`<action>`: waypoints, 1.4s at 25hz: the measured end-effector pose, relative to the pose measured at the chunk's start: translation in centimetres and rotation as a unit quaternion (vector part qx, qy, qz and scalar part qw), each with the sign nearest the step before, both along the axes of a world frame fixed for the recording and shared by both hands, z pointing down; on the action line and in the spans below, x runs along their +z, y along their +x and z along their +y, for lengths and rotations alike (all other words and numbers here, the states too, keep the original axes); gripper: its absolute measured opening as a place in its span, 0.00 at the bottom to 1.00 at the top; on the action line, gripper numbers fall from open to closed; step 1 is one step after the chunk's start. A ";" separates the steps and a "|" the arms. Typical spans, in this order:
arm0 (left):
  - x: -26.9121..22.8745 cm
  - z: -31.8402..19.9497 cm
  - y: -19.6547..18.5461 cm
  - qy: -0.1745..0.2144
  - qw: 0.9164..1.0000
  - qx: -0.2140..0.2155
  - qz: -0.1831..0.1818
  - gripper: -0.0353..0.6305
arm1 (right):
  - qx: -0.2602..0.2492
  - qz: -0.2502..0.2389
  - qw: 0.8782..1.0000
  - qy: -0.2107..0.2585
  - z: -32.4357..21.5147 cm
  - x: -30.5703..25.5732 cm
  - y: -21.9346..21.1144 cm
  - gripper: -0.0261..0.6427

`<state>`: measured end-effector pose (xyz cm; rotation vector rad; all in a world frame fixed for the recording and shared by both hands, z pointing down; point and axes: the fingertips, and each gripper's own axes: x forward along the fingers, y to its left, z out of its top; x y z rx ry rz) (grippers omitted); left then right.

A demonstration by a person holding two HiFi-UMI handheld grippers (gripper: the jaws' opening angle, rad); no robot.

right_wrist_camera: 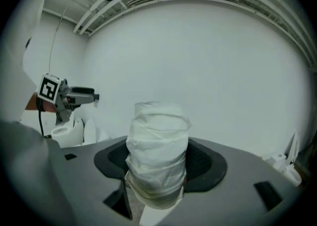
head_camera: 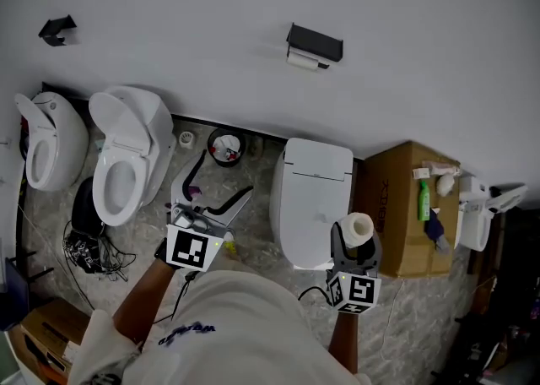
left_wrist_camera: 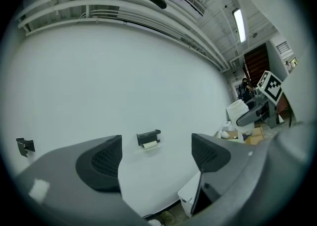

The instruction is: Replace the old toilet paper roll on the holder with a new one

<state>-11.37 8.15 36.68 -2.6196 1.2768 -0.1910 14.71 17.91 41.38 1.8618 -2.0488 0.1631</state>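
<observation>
new roll (head_camera: 357, 229) is clamped upright by the right gripper (right_wrist_camera: 159, 163), beside the right edge of the closed toilet (head_camera: 312, 197). left gripper (left_wrist_camera: 156, 153) is held wide open, empty. old roll (head_camera: 304, 60) is mounted under the wall holder (head_camera: 315, 40).

Nothing legible anywhere; the print on the cardboard box (head_camera: 395, 174) is too small to read.

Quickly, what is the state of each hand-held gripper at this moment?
Left hand-held gripper: open, nothing between its jaws.
Right hand-held gripper: closed on a toilet paper roll.
</observation>
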 end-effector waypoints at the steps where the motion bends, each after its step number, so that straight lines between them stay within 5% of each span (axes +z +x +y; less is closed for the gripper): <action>1: -0.1 -0.5 -0.7 0.003 1.000 -0.001 0.002 0.71 | 0.000 0.014 1.000 -0.004 -0.5 0.2 -0.3 0.48; 11: 2.0 -3.1 -4.6 -0.022 1.000 -0.005 0.019 0.71 | 0.016 0.019 0.999 -0.020 -3.0 0.6 -2.9 0.48; 21: 2.8 -5.4 -3.4 -0.025 1.000 0.012 0.014 0.70 | 0.033 0.027 0.999 -0.023 -4.8 1.2 -2.1 0.48; 35: 2.7 -12.6 -0.2 -0.015 1.000 0.002 -0.008 0.70 | 0.033 -0.001 0.999 0.011 -15.0 2.0 0.4 0.48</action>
